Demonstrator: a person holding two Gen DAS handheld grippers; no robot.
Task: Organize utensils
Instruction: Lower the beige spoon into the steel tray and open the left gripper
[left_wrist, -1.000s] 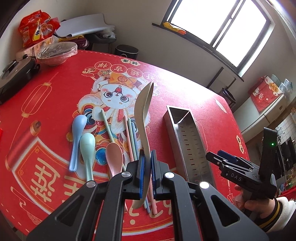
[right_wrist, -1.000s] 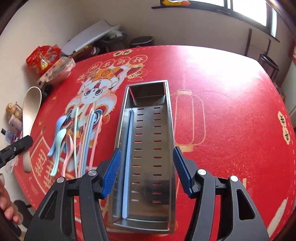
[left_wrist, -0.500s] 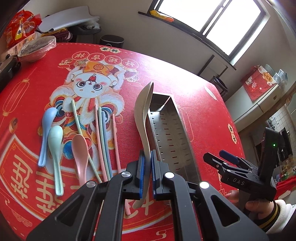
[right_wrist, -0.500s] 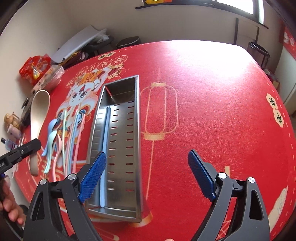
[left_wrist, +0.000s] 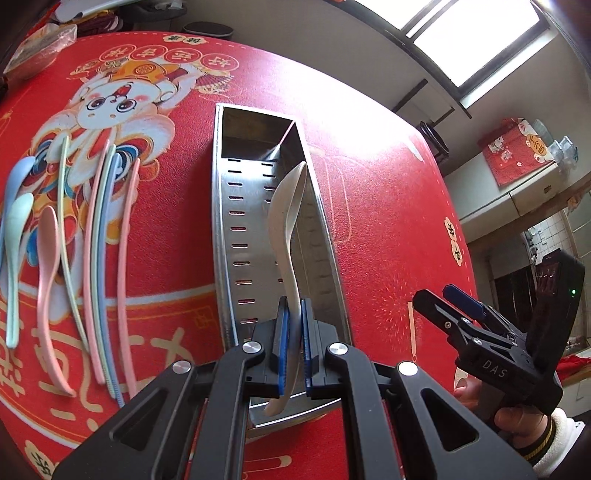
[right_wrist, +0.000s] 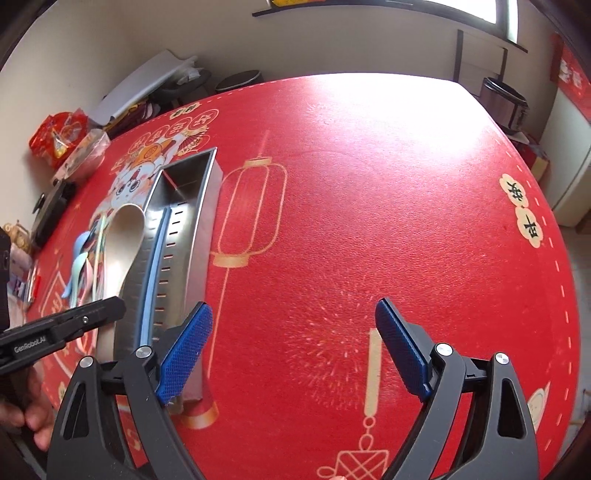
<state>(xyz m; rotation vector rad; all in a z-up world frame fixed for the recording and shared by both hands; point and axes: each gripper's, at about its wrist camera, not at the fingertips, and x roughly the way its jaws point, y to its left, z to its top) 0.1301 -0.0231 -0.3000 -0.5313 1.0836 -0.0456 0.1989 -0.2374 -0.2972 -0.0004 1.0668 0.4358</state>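
Left gripper (left_wrist: 292, 339) clamping beige rice paddle (left_wrist: 286, 236) by handle, hovering over steel tray (left_wrist: 225, 236); handle tip hiding tray's near edge. Right gripper (right_wrist: 293, 350) gaping wide at 3 o'clock. Loose spoons (left_wrist: 48, 258) at 9 o'clock, partly cropped.

Steel utensil tray (left_wrist: 225, 206): one, on the red tablecloth (left_wrist: 369, 206).
Beige rice paddle (left_wrist: 284, 221): one.
Small spoons (left_wrist: 50, 236), left of the tray: three — blue, green, pink.
Loose chopsticks (left_wrist: 125, 229): about five.
Blue chopstick (right_wrist: 151, 273) in the tray: one.
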